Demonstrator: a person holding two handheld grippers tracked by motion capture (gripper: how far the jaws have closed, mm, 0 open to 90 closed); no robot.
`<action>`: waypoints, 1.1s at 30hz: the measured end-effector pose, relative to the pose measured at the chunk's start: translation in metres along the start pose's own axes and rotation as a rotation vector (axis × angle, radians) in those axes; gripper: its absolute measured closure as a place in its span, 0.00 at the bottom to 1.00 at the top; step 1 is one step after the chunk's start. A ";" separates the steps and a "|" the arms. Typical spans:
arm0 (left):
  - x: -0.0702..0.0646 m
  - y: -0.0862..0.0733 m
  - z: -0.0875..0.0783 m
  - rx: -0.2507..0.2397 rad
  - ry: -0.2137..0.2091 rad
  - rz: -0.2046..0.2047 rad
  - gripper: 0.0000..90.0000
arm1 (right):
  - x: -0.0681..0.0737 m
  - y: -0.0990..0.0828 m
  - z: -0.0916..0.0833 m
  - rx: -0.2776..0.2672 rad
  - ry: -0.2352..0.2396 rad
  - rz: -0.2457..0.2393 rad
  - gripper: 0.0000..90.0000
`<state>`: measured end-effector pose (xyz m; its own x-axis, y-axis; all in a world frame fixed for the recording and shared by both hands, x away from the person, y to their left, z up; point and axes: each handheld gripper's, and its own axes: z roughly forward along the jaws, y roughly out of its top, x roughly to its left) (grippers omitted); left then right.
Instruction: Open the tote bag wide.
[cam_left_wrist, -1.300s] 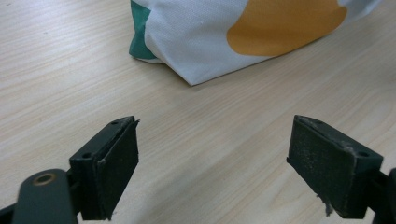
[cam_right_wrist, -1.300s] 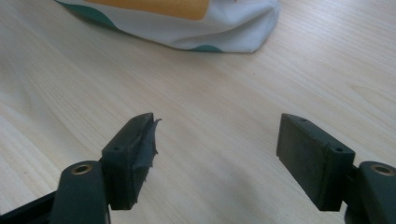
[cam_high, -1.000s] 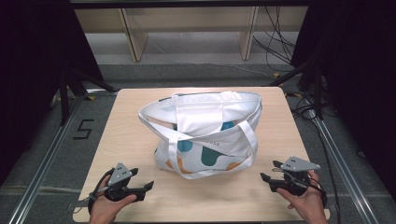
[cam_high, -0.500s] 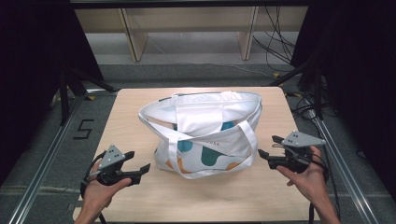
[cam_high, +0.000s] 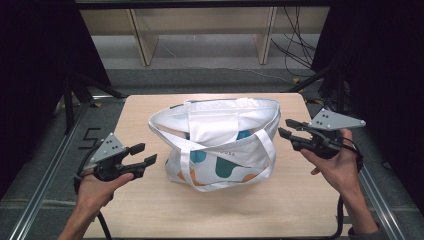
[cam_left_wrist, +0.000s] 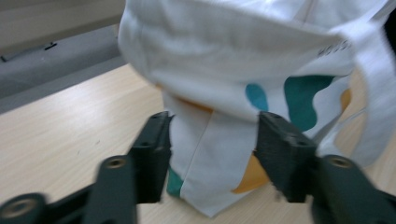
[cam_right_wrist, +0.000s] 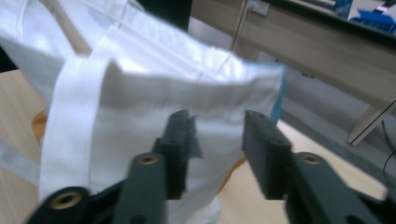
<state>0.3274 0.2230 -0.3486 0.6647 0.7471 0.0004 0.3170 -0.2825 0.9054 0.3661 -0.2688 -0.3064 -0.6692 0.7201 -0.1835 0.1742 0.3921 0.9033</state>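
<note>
The tote bag (cam_high: 220, 142) stands slumped on the table (cam_high: 150, 210) between both tools, the left gripper (cam_high: 142, 155) and right gripper (cam_high: 286, 127) having risen and closed in, jaws apart and empty, suggesting side grasps are imminent.

Wooden shelf legs (cam_high: 141, 40) stand behind the table (cam_high: 150, 210)

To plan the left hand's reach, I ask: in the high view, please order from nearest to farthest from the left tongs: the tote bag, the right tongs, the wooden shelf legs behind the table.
1. The tote bag, just right of the left tongs, at table centre.
2. The right tongs, beyond the bag, at the table's right edge.
3. The wooden shelf legs, far back on the floor behind the table.
</note>
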 end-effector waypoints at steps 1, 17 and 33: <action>-0.001 0.005 0.000 -0.006 -0.008 0.006 0.69 | -0.001 0.009 0.001 -0.005 0.008 -0.004 0.82; 0.009 0.065 0.024 -0.071 -0.043 0.048 0.99 | -0.006 0.042 0.031 -0.011 0.057 -0.047 1.00; 0.023 0.054 0.067 0.017 -0.052 0.023 0.99 | -0.013 0.027 0.068 0.116 0.074 -0.040 1.00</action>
<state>0.4052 0.1842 -0.3285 0.7059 0.7083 -0.0012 0.3121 -0.3096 0.8982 0.4287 -0.2288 -0.3063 -0.7283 0.6597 -0.1856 0.2259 0.4867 0.8439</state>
